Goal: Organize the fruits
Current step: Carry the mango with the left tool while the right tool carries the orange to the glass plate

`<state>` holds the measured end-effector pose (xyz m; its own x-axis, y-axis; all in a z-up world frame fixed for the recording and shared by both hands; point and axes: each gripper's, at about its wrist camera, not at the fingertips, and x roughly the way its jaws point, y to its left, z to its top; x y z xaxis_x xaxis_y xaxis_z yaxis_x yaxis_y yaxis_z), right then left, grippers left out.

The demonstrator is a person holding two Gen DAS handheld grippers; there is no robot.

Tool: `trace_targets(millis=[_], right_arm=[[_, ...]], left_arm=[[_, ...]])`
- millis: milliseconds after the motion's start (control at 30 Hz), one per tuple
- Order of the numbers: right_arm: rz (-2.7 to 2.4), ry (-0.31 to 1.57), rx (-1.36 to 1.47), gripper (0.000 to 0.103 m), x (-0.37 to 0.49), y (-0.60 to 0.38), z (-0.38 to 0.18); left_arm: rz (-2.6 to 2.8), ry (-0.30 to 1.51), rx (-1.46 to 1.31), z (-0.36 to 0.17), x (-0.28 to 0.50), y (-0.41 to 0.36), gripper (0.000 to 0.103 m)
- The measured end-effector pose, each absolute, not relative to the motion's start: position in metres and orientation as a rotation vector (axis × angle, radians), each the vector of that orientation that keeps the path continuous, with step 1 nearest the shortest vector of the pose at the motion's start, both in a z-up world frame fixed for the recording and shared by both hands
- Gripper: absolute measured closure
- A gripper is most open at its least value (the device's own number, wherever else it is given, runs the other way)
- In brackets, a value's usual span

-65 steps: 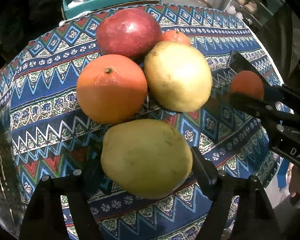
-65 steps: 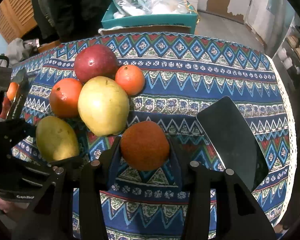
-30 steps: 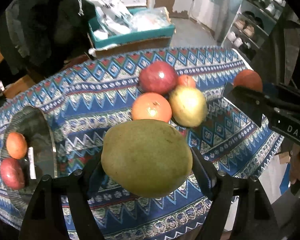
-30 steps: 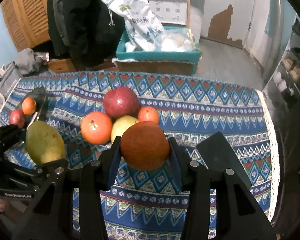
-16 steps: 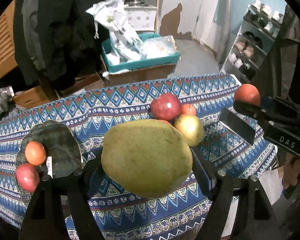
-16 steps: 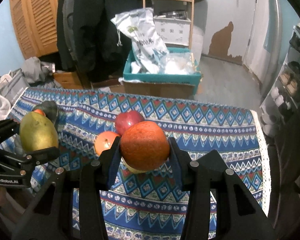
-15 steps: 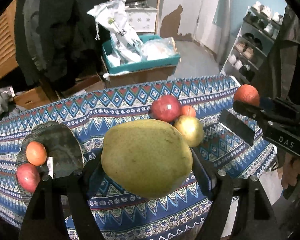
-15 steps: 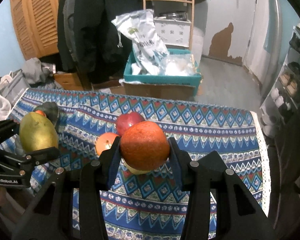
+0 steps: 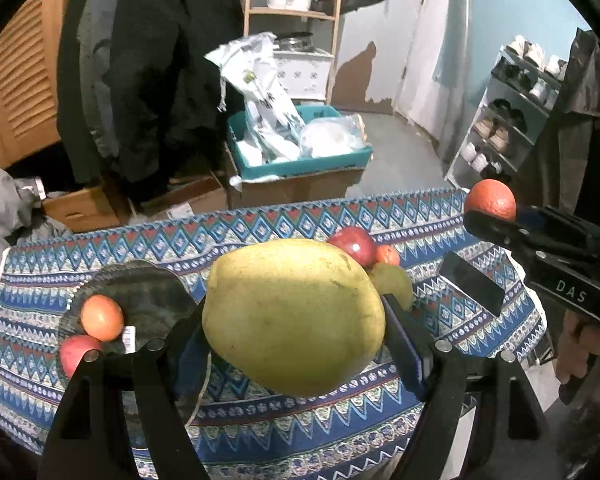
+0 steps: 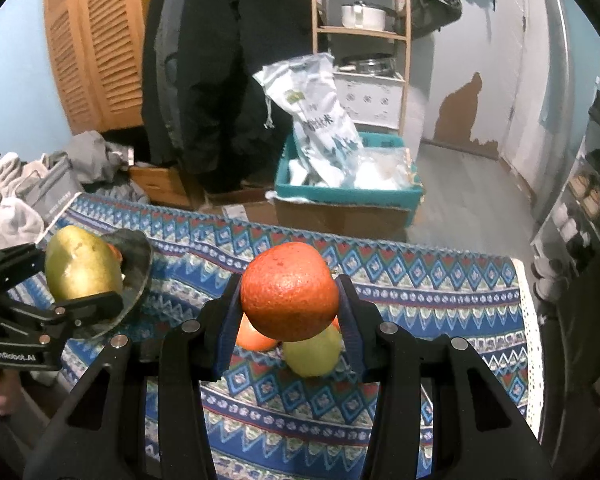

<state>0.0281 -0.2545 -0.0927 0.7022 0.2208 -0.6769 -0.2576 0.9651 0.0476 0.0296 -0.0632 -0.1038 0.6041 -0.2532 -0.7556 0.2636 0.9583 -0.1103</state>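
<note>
My left gripper [image 9: 296, 320] is shut on a yellow-green pear [image 9: 294, 314] and holds it high above the table; the pear also shows in the right wrist view [image 10: 82, 266]. My right gripper [image 10: 290, 294] is shut on a dark orange [image 10: 290, 290], also raised; the orange also shows in the left wrist view [image 9: 490, 200]. A dark round plate [image 9: 152, 292] at the table's left carries a small orange [image 9: 101, 317] and a red apple [image 9: 76, 354]. A red apple [image 9: 350, 242], a small orange [image 9: 387, 255] and a yellow pear [image 9: 396, 282] stay grouped mid-table.
The table has a blue patterned cloth [image 9: 260, 428]. A black phone [image 9: 471, 284] lies at its right. Behind the table stand a teal bin with bags [image 9: 296, 152], cardboard boxes, hanging coats, a wooden shelf and a shoe rack [image 9: 508, 120].
Both grippers have risen and pulled back from the table with their fruit, so the table looks smaller and lower. The plate has come further into view at the left.
</note>
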Motion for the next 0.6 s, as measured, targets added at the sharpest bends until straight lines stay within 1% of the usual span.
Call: trace_targets(millis=[333, 600], right_arm=[[0.31, 0.709, -0.065, 0.059, 0.031, -0.224, -0.073], [0.355, 0.708, -0.087, 0.059, 0.041, -0.191, -0.07]], left_arm=[[-0.256, 0.829, -0.023, -0.09, 0.026, -0.032, 0.023], [-0.211, 0.821, -0.051, -0.089, 0.024, -0.005, 0.023]])
